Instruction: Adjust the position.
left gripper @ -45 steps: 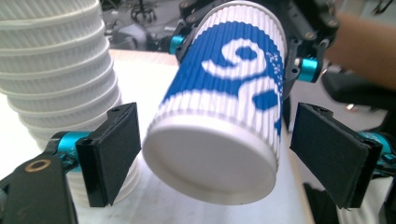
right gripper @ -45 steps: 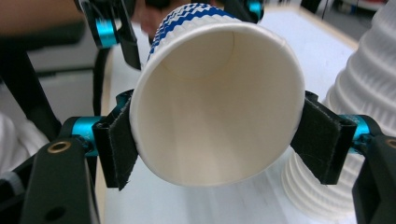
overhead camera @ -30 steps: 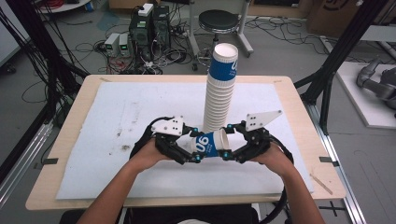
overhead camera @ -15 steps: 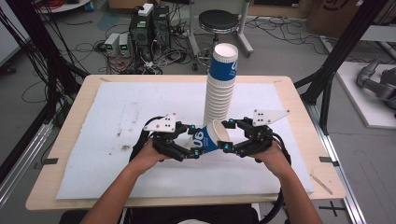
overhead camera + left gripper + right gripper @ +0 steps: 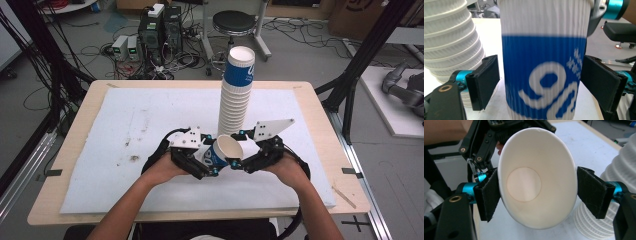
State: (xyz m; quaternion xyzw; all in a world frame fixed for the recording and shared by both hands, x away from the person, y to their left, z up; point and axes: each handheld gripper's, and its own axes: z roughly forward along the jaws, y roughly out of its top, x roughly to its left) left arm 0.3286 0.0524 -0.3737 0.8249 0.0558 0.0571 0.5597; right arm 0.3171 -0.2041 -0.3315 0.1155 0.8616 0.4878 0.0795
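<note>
Paper cup (image 5: 222,151) hangs tilted between my tongs near the tall stack (image 5: 235,95): right tongs (image 5: 239,162) squeeze its rim, left tongs (image 5: 206,167) stand slack. One-sided grip could crush or drop it.

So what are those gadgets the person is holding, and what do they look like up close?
Two hand-held grippers. The left gripper and right gripper each have a black linkage frame, a pale three-cornered plate on top and a black cable trailing back towards the person. Each ends in two flat black rectangular pads on teal metal mounts, with brass-coloured rivets in the frame. The forearms are bare, with no sleeves showing.
</note>
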